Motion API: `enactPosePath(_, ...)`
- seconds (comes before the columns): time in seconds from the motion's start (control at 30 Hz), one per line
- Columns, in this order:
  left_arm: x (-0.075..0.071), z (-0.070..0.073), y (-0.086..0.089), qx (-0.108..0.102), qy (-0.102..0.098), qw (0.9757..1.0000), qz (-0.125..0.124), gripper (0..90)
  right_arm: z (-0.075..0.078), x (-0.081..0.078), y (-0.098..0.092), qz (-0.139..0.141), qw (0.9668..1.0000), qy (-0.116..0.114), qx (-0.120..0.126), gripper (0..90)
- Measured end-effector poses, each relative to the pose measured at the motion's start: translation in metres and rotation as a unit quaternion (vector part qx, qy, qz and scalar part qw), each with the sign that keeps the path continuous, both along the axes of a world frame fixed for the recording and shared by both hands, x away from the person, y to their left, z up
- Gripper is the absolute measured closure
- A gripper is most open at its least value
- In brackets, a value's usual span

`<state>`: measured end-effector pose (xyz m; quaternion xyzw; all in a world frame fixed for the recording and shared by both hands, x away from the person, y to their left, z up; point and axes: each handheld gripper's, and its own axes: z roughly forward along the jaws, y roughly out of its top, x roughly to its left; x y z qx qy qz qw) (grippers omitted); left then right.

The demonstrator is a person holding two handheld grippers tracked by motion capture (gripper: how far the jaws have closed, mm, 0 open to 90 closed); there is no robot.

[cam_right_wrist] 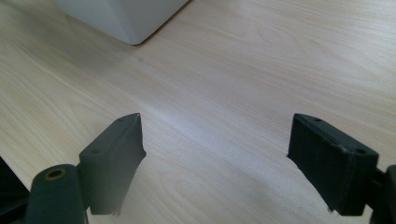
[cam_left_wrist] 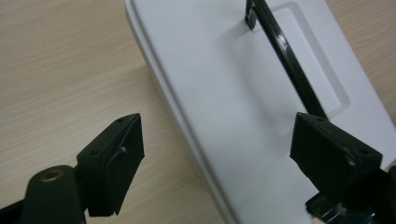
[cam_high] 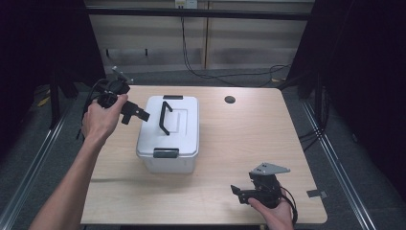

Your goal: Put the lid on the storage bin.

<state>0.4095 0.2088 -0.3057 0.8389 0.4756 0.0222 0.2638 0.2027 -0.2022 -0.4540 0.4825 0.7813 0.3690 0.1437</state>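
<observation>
Right gripper (cam_high: 238, 190) we hold idle and wide near the table's (cam_high: 239, 139) front edge, left gripper (cam_high: 136, 113) wide and empty beside the box (cam_high: 168, 136) mid-table; approach step, so next we close on its handle (cam_high: 165, 117).

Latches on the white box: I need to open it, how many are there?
2: one grey latch on the box's near end, one on its far end. None seen on the long sides.

This looks like a recording lab: black curtains (cam_high: 28, 43) hang at both sides of the light wooden tabletop (cam_high: 239, 139), and behind the tabletop black cables (cam_high: 201, 72) cross the grey floor.
</observation>
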Motion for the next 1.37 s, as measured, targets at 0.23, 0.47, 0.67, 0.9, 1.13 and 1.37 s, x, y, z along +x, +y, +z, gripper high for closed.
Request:
enactPosePath(0.23,-0.015,-0.016,0.022,-0.027,-0.032,0.9990,-0.012,17.3,0.000,0.000,0.000,-0.002,1.0000,0.000,0.000,17.2)
enactPosePath(0.47,-0.033,-0.037,0.042,-0.037,-0.044,0.9982,-0.015,18.6,0.000,0.001,-0.001,-0.001,1.0000,-0.002,-0.001,17.3)
enactPosePath(0.67,-0.058,-0.056,0.058,-0.051,-0.063,0.9967,-0.008,19.1,0.000,0.000,-0.001,-0.002,1.0000,-0.003,0.000,17.3)
enactPosePath(0.9,-0.084,-0.083,0.077,-0.036,-0.099,0.9945,0.001,19.2,-0.001,-0.002,-0.003,-0.020,0.9995,-0.015,0.020,17.5)
enactPosePath(1.13,-0.111,-0.106,0.104,-0.083,-0.096,0.9919,0.008,18.9,-0.004,0.000,0.001,-0.015,0.9994,-0.016,0.026,17.5)
enactPosePath(1.37,-0.128,-0.121,0.109,-0.089,-0.110,0.9899,0.007,18.4,-0.007,0.004,0.000,-0.019,0.9996,-0.010,0.016,17.6)
